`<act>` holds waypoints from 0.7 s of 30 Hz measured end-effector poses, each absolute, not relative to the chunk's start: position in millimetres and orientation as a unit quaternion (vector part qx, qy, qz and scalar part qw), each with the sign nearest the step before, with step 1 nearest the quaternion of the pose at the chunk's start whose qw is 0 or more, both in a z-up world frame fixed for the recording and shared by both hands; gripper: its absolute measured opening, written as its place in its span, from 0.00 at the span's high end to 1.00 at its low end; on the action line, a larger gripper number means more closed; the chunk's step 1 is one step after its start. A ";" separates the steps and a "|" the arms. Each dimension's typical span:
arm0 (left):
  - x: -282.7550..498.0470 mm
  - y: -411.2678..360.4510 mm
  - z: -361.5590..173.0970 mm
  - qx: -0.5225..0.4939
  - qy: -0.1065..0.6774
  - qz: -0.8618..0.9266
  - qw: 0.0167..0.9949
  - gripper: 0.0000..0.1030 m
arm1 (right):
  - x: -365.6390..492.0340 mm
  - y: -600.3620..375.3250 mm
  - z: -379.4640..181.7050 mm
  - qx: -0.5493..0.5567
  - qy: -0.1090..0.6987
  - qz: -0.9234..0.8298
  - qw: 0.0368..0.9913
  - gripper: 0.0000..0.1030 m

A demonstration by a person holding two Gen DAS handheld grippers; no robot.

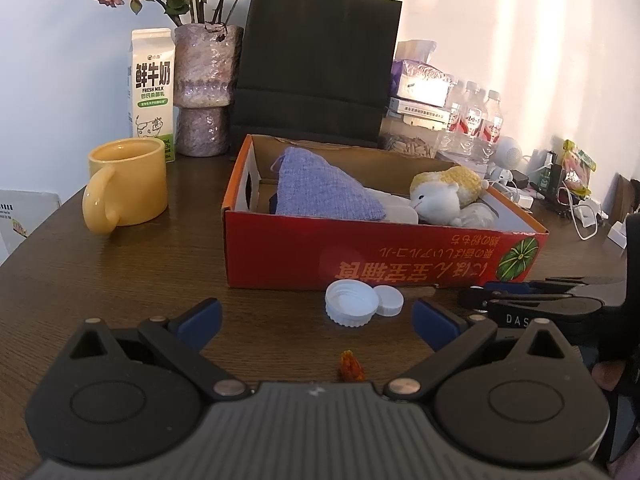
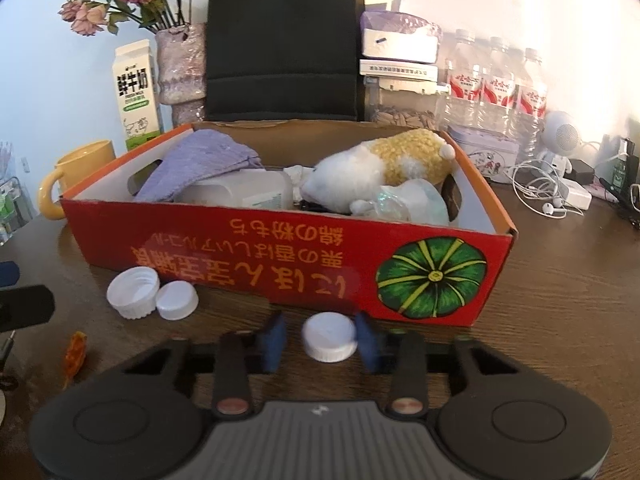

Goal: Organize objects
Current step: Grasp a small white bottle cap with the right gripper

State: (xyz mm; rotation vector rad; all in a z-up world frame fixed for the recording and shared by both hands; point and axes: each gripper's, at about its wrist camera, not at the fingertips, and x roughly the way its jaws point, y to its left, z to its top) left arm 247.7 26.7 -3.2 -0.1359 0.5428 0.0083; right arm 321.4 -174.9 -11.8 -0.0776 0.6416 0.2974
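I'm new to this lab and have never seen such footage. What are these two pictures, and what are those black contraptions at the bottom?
A person holds a two-finger tool in each hand, each carrying a forward-looking fisheye camera. One picture looks along the left tool, whose blue pads stand wide apart over bare table. The other looks along the right tool, with a white cap between its pads; the right pad touches it, the left stands apart. Nothing is lifted yet. Two more caps lie before the red box, which holds a plush toy and a purple cloth.
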 end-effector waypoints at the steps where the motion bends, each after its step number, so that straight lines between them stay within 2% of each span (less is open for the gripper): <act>1: 247.8 26.9 -3.2 -0.067 0.268 0.004 0.961 0.00 | 320.3 -174.1 -11.5 -0.041 0.313 0.146 0.937 0.74; 5: 248.6 27.0 -4.2 -0.068 0.271 0.003 0.960 0.00 | 316.2 -174.5 -9.7 -0.039 0.306 0.143 0.940 0.74; 15: 251.2 25.3 -9.1 -0.065 0.281 -0.005 0.957 0.00 | 257.6 -175.9 16.2 -0.040 0.225 0.163 0.960 0.74; 21: 247.5 12.8 -11.7 -0.042 0.278 -0.028 0.959 0.00 | 227.9 -177.8 16.9 -0.048 0.213 0.170 0.961 0.74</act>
